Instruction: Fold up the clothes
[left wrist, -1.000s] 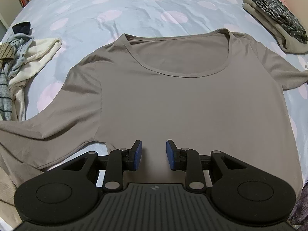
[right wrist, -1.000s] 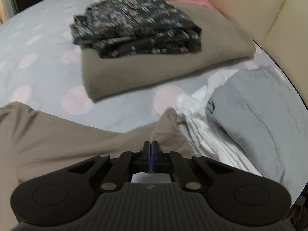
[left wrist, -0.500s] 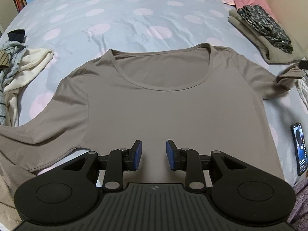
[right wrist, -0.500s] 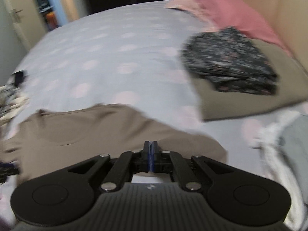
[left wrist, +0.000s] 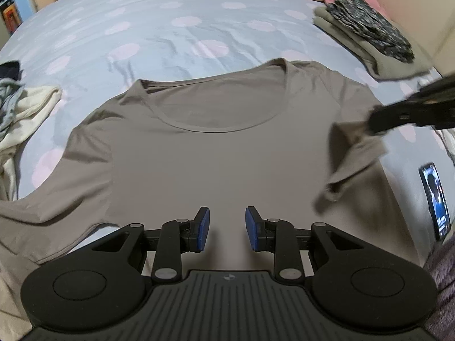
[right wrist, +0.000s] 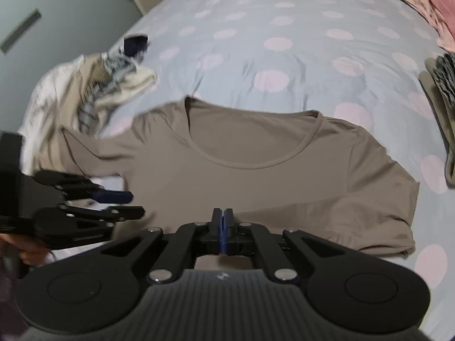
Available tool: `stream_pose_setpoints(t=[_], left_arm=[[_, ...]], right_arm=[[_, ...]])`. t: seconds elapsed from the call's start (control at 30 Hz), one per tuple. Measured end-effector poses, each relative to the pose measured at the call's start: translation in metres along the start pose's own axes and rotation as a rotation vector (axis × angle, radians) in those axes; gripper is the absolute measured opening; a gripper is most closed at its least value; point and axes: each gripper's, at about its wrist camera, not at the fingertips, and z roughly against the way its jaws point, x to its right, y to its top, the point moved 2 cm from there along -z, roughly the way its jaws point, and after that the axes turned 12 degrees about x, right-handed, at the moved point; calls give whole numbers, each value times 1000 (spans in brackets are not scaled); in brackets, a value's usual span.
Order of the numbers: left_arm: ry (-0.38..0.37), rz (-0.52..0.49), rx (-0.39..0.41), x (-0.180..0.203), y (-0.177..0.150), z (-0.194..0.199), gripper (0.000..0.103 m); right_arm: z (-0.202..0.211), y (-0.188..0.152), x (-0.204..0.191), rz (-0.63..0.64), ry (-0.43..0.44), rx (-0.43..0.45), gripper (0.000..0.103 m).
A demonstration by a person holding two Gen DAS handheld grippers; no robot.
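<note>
Right gripper [left wrist: 372,126] pinches sleeve [left wrist: 349,153], angled downward.

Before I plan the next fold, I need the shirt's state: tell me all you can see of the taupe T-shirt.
The taupe T-shirt is smooth, thin knit with a wide scoop neckline, lying flat, neckline away, on the polka-dot bedspread. Its right short sleeve is lifted and folded inward, pinched by the right gripper.
</note>
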Motion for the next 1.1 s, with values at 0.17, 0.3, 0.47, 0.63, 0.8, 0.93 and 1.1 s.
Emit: stream_pose_setpoints(t=[0.17, 0.3, 0.47, 0.63, 0.8, 0.93, 1.1], left_arm=[[-58, -62, 24, 21, -2, -1, 26], [-84, -108, 41, 36, -2, -7, 38], [-116, -56, 7, 46, 2, -32, 42], [-132, 49, -31, 51, 0, -68, 38], [-135, 109, 32, 45, 3, -70, 2], [-157, 189, 155, 29, 29, -40, 2], [-134, 225, 298, 6, 64, 1, 2]], right_arm=[[-18, -1, -3, 3, -25, -21, 12], [-11, 1, 5, 2, -52, 1, 20], [3, 3, 40, -89, -138, 36, 26], [24, -1, 94, -221, -291, 79, 33], [46, -13, 149, -381, -408, 114, 36], [50, -25, 172, -411, -484, 111, 41], [44, -34, 182, -418, -500, 95, 41]])
